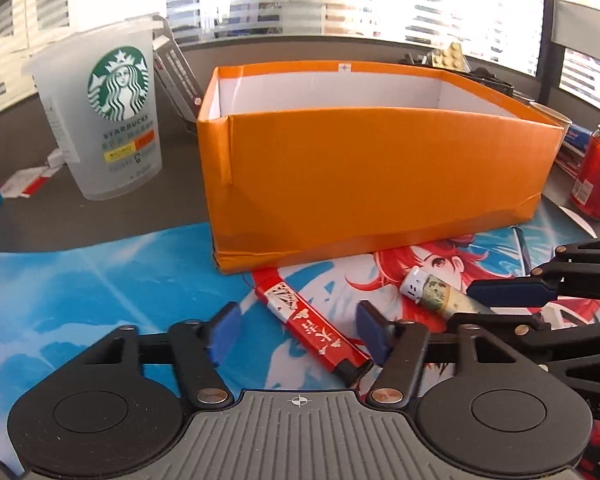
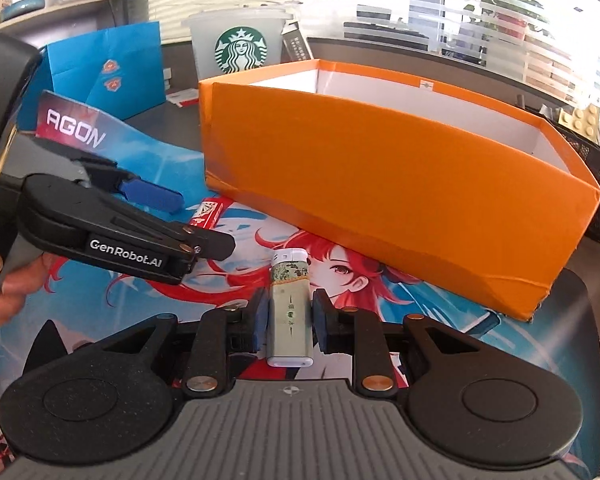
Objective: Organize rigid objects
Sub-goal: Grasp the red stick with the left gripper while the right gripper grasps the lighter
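"STARBUCKS" and green siren logo on frosted plastic cup [image 1: 100, 120], far left of orange box [image 1: 380, 168] (small label print below unreadable). "AGON" on mat corner [image 2: 74, 128], left. "GenRobot.AI" on left gripper [image 2: 204, 224] arm. White Chinese characters on red lighter [image 1: 312, 328], illegible.

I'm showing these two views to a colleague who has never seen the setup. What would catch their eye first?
Probably the big orange box, open-topped, standing at the far edge of the bright anime desk mat. Next, two lighters on the mat before it: a red lighter lying slantwise between the left gripper jaws, and a pale lighter between the right gripper jaws. A frosted Starbucks cup stands left of the box.
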